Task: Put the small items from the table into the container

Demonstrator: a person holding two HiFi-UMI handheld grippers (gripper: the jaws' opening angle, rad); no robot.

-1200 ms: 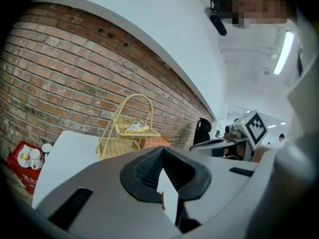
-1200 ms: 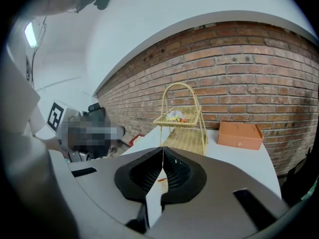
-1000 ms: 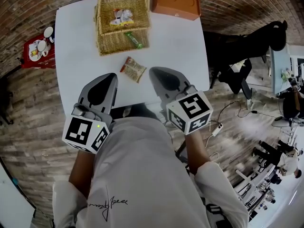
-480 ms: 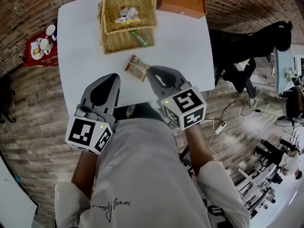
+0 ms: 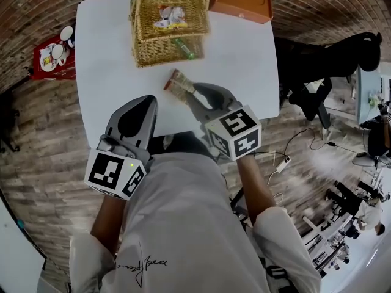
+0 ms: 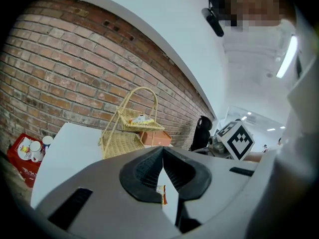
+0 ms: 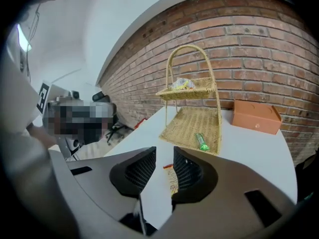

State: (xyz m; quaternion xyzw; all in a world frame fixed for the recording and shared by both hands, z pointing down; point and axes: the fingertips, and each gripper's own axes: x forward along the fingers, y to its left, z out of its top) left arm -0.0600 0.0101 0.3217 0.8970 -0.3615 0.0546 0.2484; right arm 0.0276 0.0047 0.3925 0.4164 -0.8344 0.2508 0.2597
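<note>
Right gripper view: green tube [image 7: 202, 142] (basket [image 7: 185, 126]).

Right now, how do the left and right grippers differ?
Jaws: the left gripper is shut on nothing; the right gripper is opening its jaws. Place: the left gripper sits back by the near edge of the table; the right gripper reaches the snack packet, which lies at its jaw tips, ungripped. Both are grey with a marker cube.
</note>
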